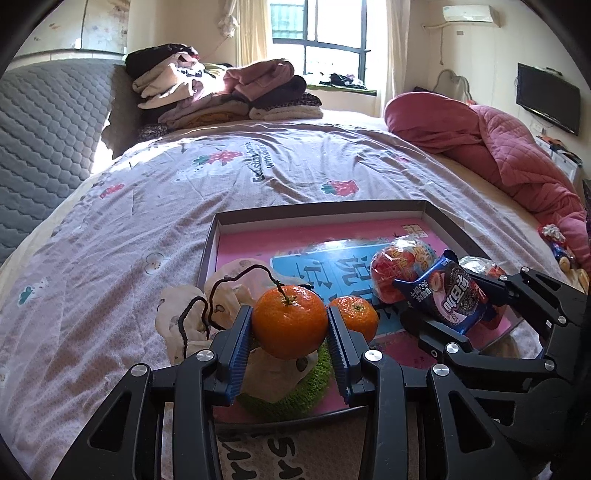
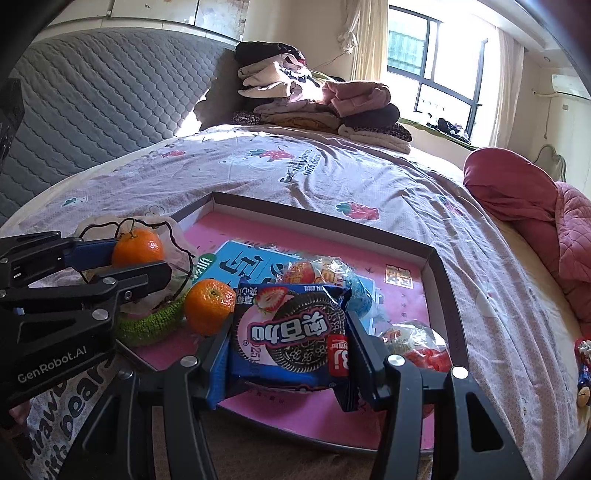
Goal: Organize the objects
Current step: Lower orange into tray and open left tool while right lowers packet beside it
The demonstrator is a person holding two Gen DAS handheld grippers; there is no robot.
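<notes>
Gripping a stemmed orange (image 1: pixel 289 320) between its blue-padded fingers (image 1: pixel 240 350), the left gripper (image 1: pixel 290 338) holds the fruit raised above a cream drawstring pouch (image 1: pixel 192 317) with a green knitted base (image 1: pixel 295 398), which sits at the near left corner of a shallow cardboard tray (image 1: pixel 321 206) lined in pink. A dark cord (image 1: pixel 221 291) loops over the pouch mouth. A second orange (image 1: pixel 354 316) lies on the tray floor just to the right of the held fruit; in the right wrist view it sits near the pouch's green base. To the right, the right gripper (image 2: pixel 288 354) is closed on a blue packet of strawberry sandwich biscuits (image 2: pixel 291 332), clamped at both side edges and held above the near part of the tray. Beyond the packet, two cellophane-wrapped snack bundles lie on the tray floor: one (image 2: pixel 325 273) toward the middle, the other (image 2: pixel 421 347) near the right wall. The tray rests on a bed covered by a pale sheet (image 1: pixel 258 173) printed with strawberries. At the far side of the bed stands a stack of folded clothes (image 1: pixel 221 92) beside a grey quilted headboard (image 1: pixel 48 122); a red quilt (image 1: pixel 491 147) is heaped at the far right, below a wall-mounted television (image 1: pixel 546 98). A window (image 1: pixel 332 29) lights the far wall.
</notes>
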